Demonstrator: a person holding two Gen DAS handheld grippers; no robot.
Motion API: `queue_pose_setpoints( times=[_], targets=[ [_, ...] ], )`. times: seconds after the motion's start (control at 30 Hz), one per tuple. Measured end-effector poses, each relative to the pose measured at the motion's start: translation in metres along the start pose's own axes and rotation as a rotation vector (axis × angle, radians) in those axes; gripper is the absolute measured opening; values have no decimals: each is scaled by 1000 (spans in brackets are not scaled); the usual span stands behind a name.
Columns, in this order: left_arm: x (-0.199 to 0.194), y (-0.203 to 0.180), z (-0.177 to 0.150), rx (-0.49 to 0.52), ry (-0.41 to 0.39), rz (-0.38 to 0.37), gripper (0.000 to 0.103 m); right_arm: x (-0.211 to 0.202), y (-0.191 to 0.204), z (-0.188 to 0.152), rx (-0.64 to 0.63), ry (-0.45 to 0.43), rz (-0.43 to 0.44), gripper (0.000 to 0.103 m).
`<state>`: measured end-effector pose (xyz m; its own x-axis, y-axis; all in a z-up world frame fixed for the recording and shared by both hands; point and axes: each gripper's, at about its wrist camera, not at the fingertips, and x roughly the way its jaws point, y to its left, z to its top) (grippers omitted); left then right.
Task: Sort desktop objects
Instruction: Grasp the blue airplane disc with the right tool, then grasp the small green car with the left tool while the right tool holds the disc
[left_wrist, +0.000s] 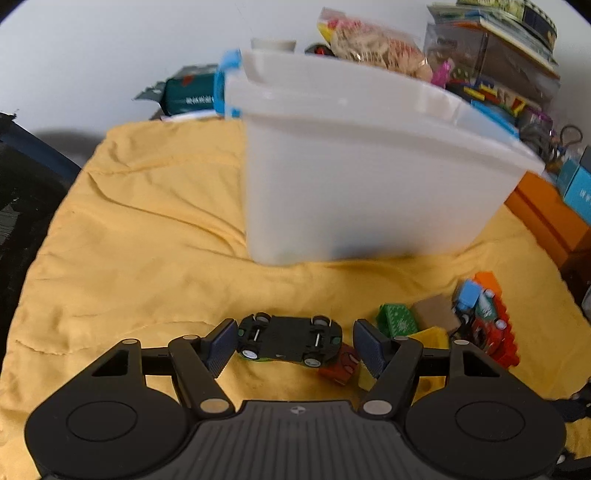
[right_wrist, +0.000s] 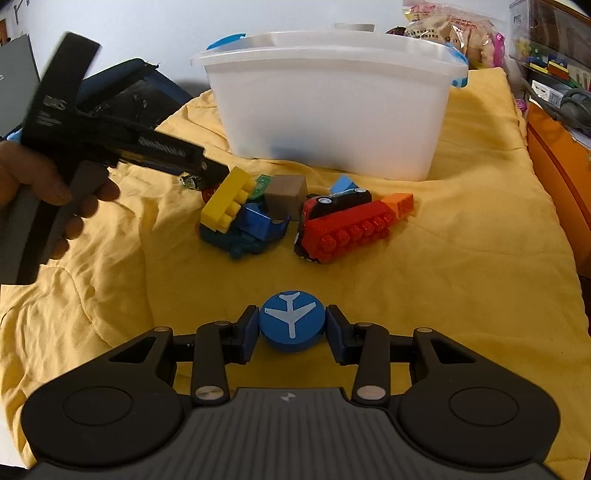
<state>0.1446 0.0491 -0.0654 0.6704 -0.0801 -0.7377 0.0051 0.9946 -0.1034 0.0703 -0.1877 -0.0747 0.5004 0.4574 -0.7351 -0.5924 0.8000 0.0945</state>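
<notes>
left wrist: left tool spread wide around the upturned black-bottomed green toy car lying on the yellow-clothed desk, pads not yet touching; wheels could roll it out of a crooked squeeze | right wrist: right tool pinching the round blue airplane-marked disc, translucent white plastic bin beyond; smooth rim may slip free.

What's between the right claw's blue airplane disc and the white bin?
The toy pile. The right claw grips the blue airplane disc, and the yellow brick, blue truck and long red brick lie on the cloth before the white bin. Above them, nothing visible blocks a lifted path.
</notes>
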Motion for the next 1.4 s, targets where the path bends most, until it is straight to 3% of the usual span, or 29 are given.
queue_pose_setpoints(
  times=[0.13,0.23,0.4,0.5,0.73,0.83,0.97,1.4],
  targets=[
    [7,7,-1,-20,20,2,71,-1,0,1,7,-7,4,42],
    [5,9,-3,-14,15,-31,51,0,-1,3,10,-11,8,43],
    [-3,17,-6,1,-4,-16,42,2,0,8,10,-15,16,43],
    [-1,21,-7,7,5,9,41,3,4,10,-1,-14,23,43],
    [-8,13,-3,87,-73,-10,39,5,9,9,-7,2,39,43],
    [-6,9,-2,110,-63,-13,32,4,8,7,-1,5,37,43],
    [-7,12,2,94,-67,10,21,1,5,5,13,7,32,43],
    [-41,16,5,63,-130,-1,19,-11,6,10,28,-30,28,43]
  ],
)
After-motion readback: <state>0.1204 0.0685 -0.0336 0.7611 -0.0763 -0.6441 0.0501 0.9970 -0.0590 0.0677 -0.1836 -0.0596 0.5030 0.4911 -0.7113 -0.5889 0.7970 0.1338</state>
